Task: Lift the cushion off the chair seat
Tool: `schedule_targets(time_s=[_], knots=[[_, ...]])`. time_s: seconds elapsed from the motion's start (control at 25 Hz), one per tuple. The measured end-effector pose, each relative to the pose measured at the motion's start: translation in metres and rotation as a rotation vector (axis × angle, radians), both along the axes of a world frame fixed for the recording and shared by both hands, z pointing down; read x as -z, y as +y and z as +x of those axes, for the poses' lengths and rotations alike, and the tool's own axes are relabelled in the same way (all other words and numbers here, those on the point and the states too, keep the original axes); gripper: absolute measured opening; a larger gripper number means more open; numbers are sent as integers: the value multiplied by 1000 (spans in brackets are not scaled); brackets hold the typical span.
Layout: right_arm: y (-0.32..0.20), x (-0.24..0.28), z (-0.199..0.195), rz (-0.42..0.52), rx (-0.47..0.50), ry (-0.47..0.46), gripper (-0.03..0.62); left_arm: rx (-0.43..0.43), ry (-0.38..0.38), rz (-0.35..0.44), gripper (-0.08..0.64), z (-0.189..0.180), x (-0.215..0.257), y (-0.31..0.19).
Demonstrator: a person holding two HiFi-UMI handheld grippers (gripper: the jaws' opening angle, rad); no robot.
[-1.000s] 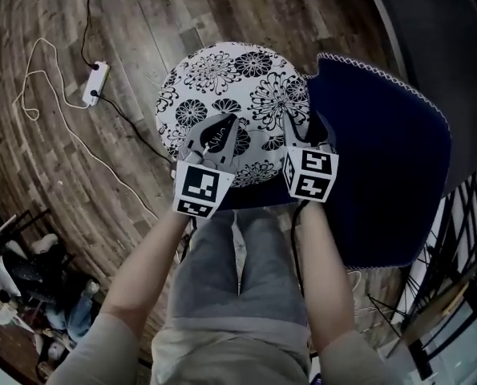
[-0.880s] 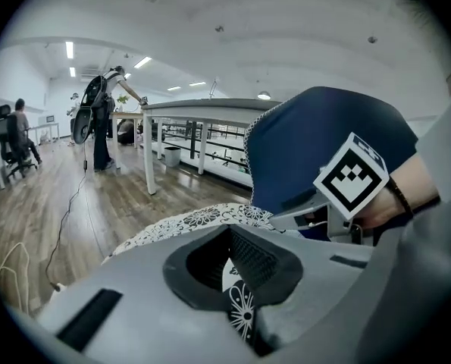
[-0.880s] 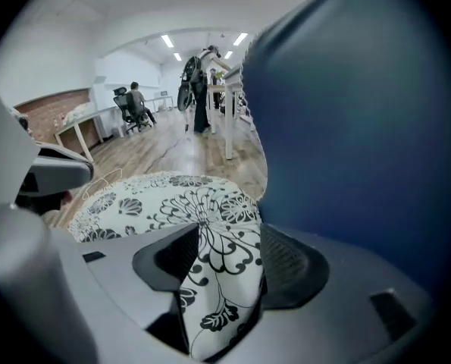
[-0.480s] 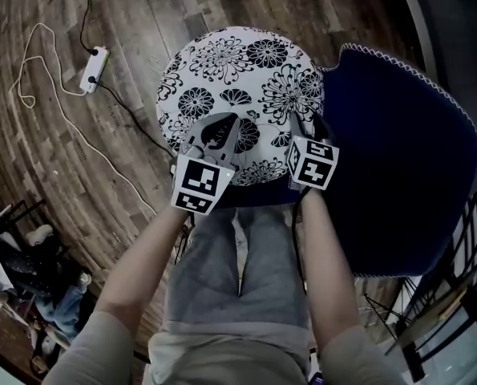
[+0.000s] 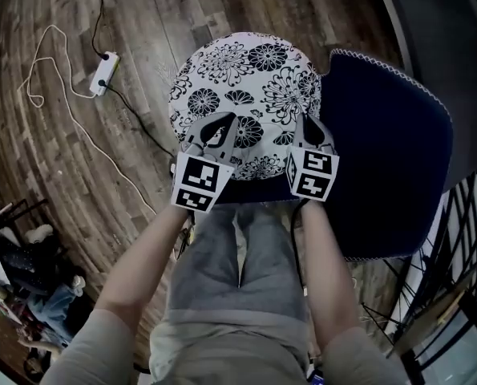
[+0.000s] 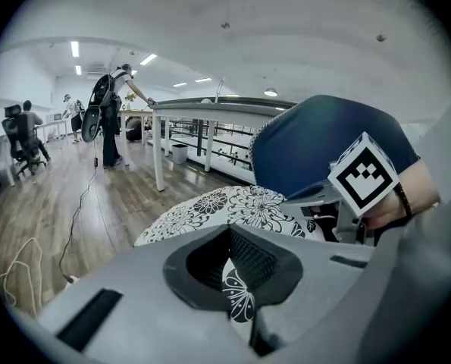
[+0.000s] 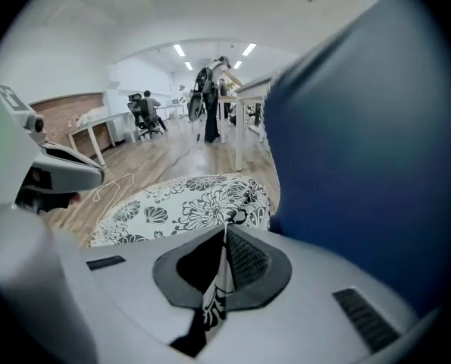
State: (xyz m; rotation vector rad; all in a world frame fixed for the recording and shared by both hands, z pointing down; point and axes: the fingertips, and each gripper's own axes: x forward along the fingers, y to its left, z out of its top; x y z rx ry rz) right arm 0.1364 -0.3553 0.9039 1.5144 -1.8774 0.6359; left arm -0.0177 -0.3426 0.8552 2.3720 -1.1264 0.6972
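Wood-plank flooring [image 5: 78,175] with a streaked grain fills the head view. On it stands the dark blue chair [image 5: 382,151], which has smooth upholstery and a pale stitched line along its curved rim. Its legs are hidden, and its seat shows only as a dark strip under the grippers. The cushion [image 5: 246,79] is round and white with a black flower print. It sits over that seat, against the chair's back, and whether it has left the seat cannot be told. Its near edge is covered by both grippers.

The left gripper [image 5: 218,131] has its grey ribbed pads pinched on a fold of the printed cloth. The right gripper [image 5: 309,131] has just been closing and now squeezes a thin pleat of the cushion's edge. Each marker cube carries black-and-white squares and no readable writing.

A white power strip [image 5: 104,72] lies far left with a looping cord [image 5: 38,95].
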Motion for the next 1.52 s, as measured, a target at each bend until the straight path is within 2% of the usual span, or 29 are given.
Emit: schedule_targets(time_s=[0.28,0.52,0.64,0.8,1.08,1.16,1.36,1.52], knots=[[-1,156,-23,203,87,-14,3,38,29,87,5,-7,114,8],[-4,307,-16,326,60,-88,3,107,82,156,5,-13,249,10],[11,387,2,426,43,-99,3,113,105,224,5,-5,320,26],[33,480,21,552,37,-124,3,78,133,337,5,13,412,48],[91,677,39,723,9,-191,3,52,239,514,5,22,599,80],[103,709,45,778,23,-204,3,44,255,561,5,29,626,81],[118,757,50,907,40,-231,3,6,281,619,5,40,666,85],[142,803,35,997,44,-220,3,-11,339,744,5,28,717,110]])
